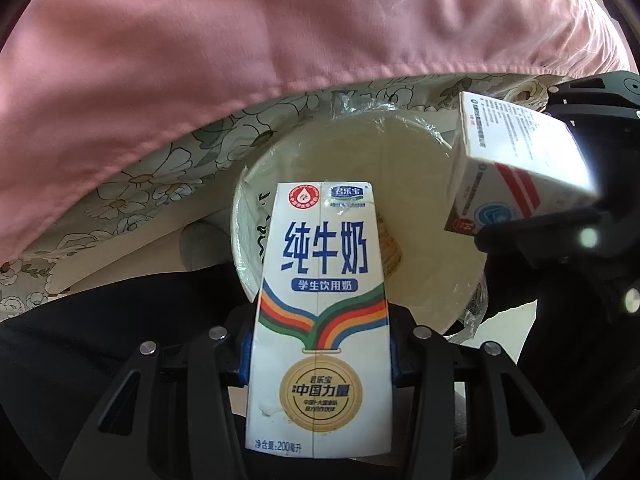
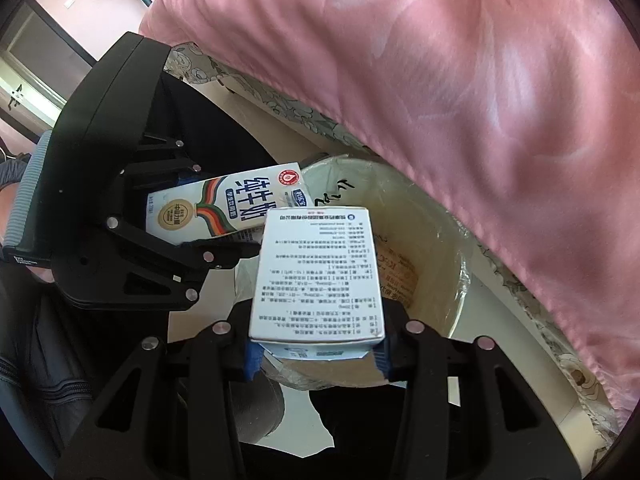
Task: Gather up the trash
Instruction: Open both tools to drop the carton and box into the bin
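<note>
My left gripper (image 1: 320, 356) is shut on a white milk carton (image 1: 320, 320) with blue Chinese lettering and holds it over the near rim of a cream trash bin (image 1: 432, 216) lined with a clear bag. My right gripper (image 2: 318, 354) is shut on a white medicine box (image 2: 316, 268) printed with small text and holds it above the bin (image 2: 436, 280). The box also shows in the left wrist view (image 1: 516, 164), at the bin's right. The milk carton (image 2: 224, 204) and the left gripper (image 2: 160, 220) show in the right wrist view, left of the bin.
A pink quilt (image 1: 240, 40) hangs over a floral bedsheet (image 1: 160, 168) right behind the bin. Printed paper (image 2: 400, 272) lies inside the bin. The floor is pale. The person's dark clothing (image 2: 48, 340) is at the lower left.
</note>
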### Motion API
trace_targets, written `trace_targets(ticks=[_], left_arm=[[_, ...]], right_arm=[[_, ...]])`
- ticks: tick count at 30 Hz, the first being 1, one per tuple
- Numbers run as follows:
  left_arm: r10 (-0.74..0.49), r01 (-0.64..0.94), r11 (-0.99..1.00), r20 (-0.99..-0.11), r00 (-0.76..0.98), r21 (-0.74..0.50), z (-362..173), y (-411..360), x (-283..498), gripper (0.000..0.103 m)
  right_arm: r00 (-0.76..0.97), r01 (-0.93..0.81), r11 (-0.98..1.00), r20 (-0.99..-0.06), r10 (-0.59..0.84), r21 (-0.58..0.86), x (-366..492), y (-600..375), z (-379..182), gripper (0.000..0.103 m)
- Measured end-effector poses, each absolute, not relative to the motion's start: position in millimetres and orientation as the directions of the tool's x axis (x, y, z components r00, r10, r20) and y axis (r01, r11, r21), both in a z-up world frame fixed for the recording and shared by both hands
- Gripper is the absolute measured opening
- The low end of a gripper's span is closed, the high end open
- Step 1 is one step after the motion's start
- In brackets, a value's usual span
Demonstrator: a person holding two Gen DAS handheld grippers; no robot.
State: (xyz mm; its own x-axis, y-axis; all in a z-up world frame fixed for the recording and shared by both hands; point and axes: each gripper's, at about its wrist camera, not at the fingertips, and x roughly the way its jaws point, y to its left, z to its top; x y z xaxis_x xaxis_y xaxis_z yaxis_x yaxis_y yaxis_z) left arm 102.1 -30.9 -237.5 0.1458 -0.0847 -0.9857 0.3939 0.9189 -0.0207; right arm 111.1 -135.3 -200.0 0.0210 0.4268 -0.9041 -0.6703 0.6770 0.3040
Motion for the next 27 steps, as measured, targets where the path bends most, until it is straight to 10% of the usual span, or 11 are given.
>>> trace_targets(ticks=[7,13,27], left_arm=[[-0.086,0.401,0.915,-0.991,0.099,-0.039,-248,-32,109,0.049],[-0.085,0.391,0.919,-0.992,0.093,-0.042,-250,-31,110,0.073],[-0.074,0.41,0.912,-0.991,0.112,-0.022,-242,-36,107,0.093]], right_arm=[[0.003,-0.664,0.678,-0.905,0.425,0.316,121,-129,-209,0.047],[0.049,-0.653,0.703,-0.91,0.411,0.282,132,-132,-212,0.077],[0.118,-0.622,0.738,-0.901,0.418,0.262,126,-154,-198,0.083]])
